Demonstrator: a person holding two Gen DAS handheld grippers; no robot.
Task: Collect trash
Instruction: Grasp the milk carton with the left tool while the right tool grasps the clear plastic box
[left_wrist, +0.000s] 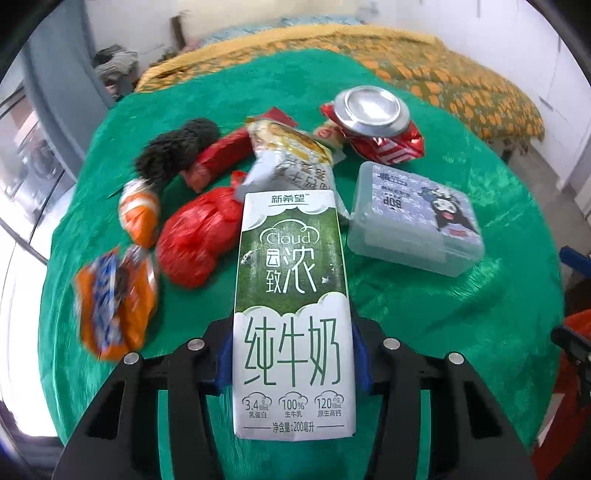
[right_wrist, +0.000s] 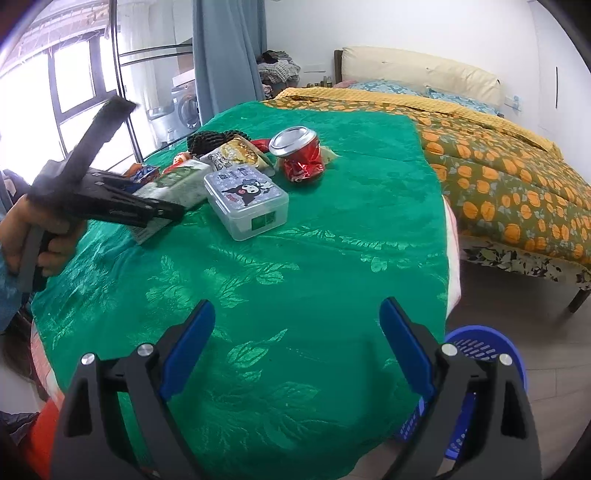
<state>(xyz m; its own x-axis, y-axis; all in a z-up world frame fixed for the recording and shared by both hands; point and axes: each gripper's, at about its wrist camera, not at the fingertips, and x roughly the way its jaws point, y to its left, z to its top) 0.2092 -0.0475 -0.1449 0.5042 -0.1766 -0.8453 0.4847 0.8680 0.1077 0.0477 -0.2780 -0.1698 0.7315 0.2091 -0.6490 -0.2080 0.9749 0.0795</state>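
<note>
Left gripper (left_wrist: 293, 354) is clamping milk carton (left_wrist: 291, 295) at its lower sides; light, crushable, so grip gently. Right gripper (right_wrist: 297, 347) is hovering wide open.

The near stretch of the green leaf-patterned tablecloth (right_wrist: 303, 266) lies bare, giving open passage up to the clear plastic lidded box with a cartoon sticker (right_wrist: 246, 199). Behind it the crushed red drink can (right_wrist: 301, 155), red plastic bag bundle (left_wrist: 195, 240) and orange snack wrapper (left_wrist: 114, 302) crowd the far left side. A blue perforated plastic basket (right_wrist: 484, 354) stands on the floor just beside the table's right edge.
</note>
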